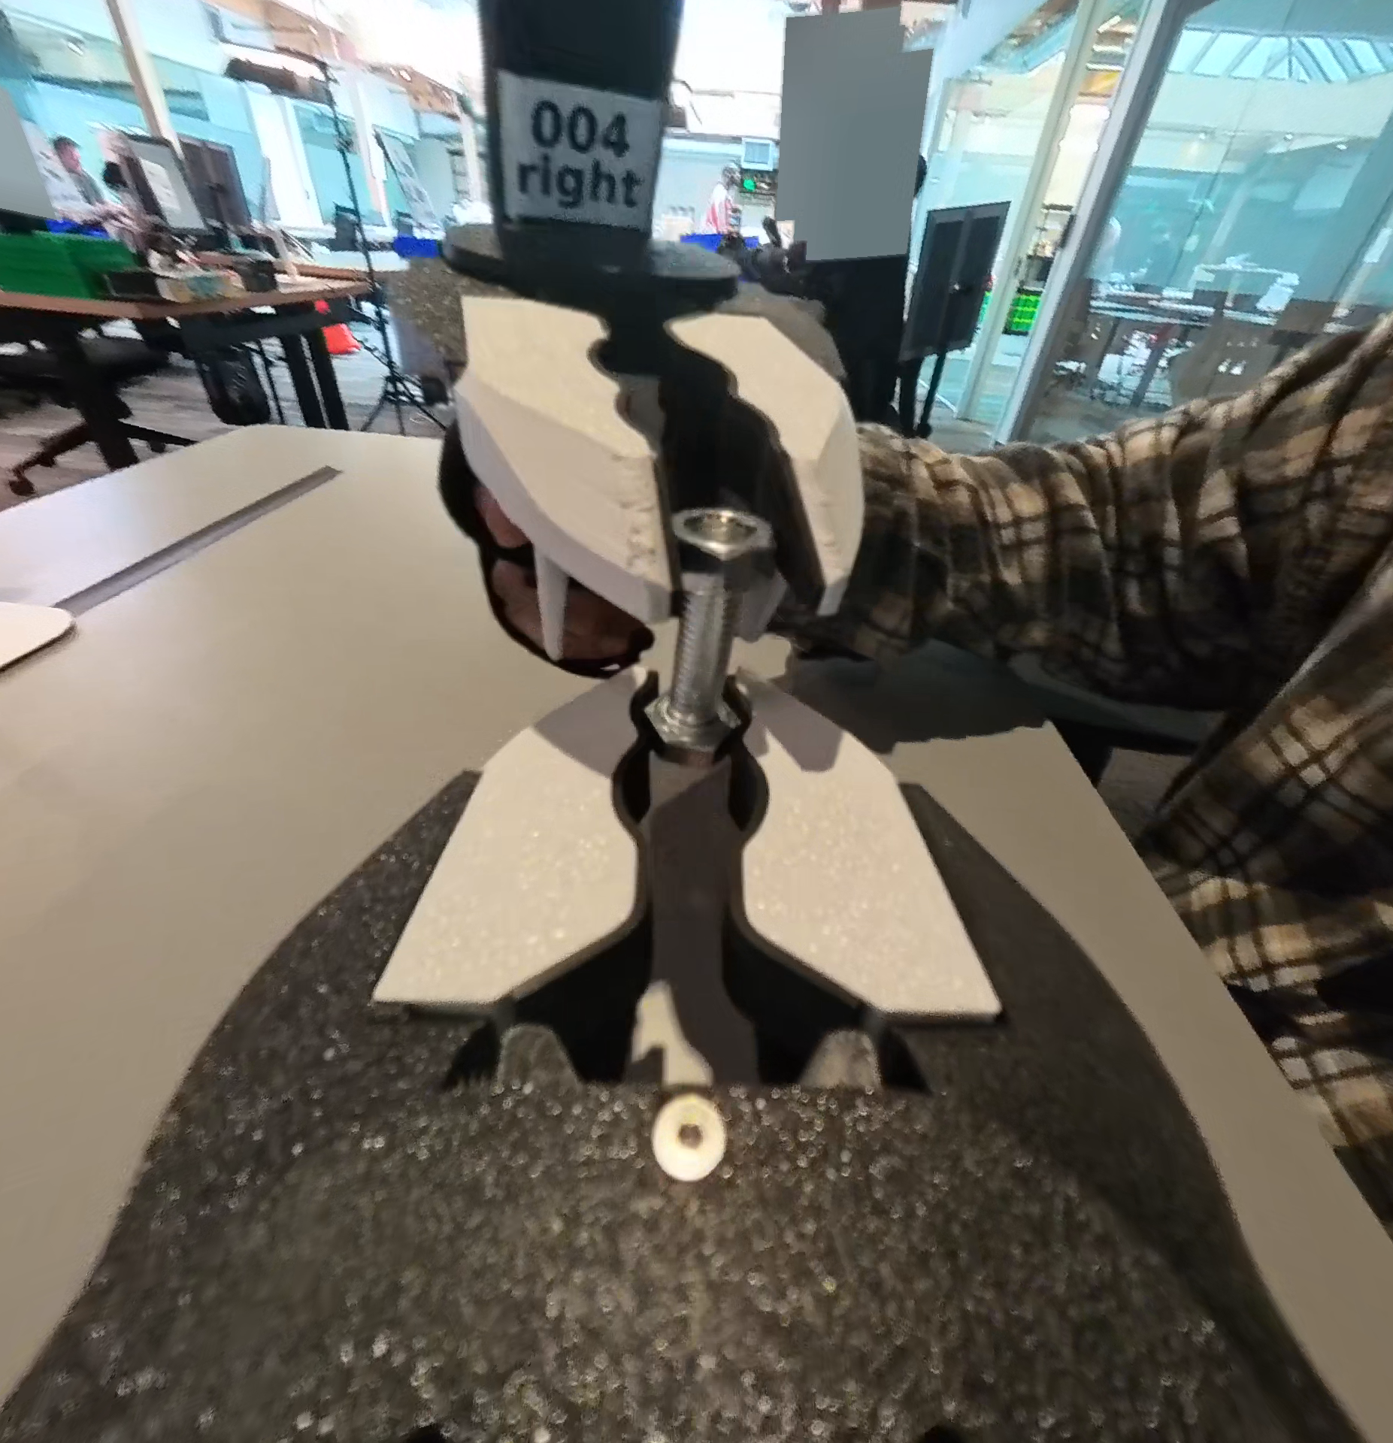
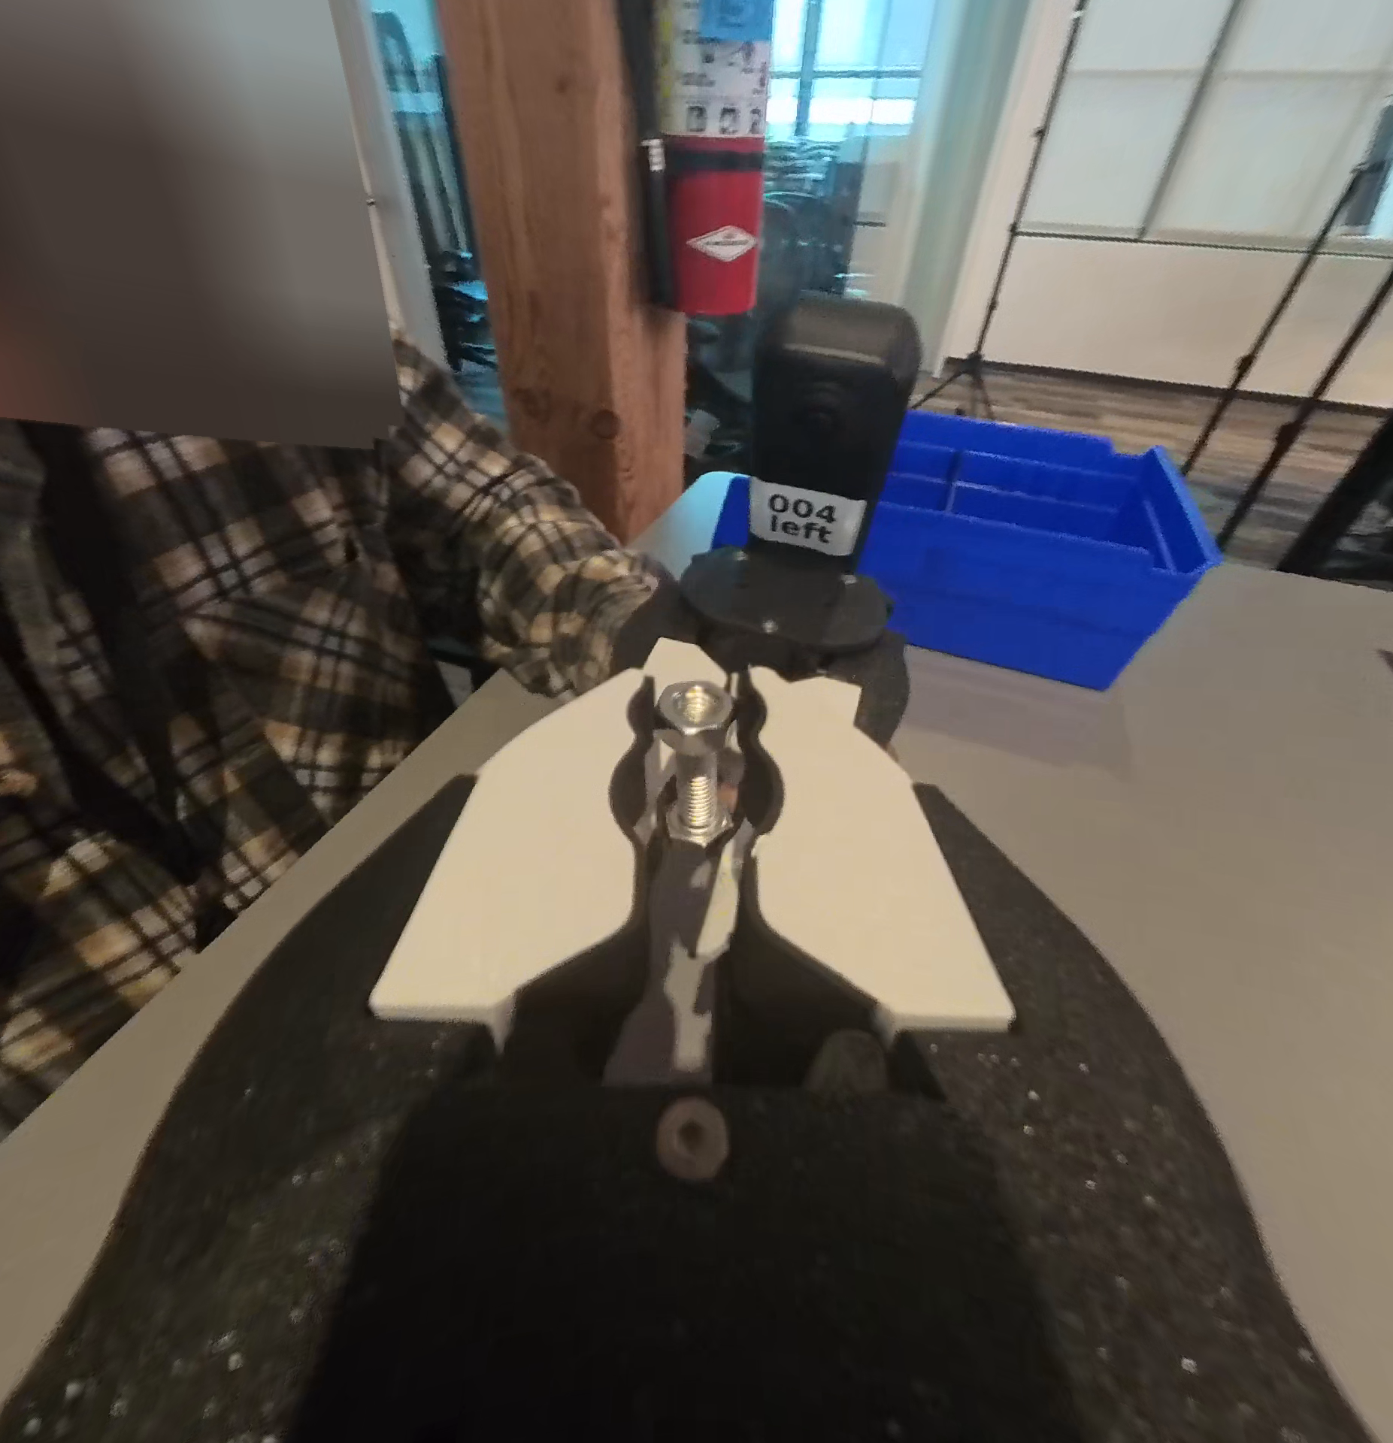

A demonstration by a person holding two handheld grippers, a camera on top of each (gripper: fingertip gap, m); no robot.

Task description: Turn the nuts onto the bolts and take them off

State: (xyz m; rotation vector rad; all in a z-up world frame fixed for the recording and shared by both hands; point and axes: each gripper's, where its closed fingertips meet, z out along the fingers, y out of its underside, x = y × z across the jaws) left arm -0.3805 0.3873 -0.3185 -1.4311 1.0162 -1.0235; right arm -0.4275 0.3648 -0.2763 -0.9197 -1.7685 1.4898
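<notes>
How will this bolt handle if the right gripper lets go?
The bolt looks like solid metal: probably stiff and heavy for its size. The left gripper pinches only one hex end, so it may tilt. Dropped on the table, its round shank would likely roll.

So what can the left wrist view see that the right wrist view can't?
Only the left wrist view shows green crates on a far desk and a room with glass walls. Only the right wrist view shows a blue bin, a red fire extinguisher and a wooden post. Both show the bolt gripped at its ends by the left gripper and right gripper, the grey table and a checked sleeve.
</notes>
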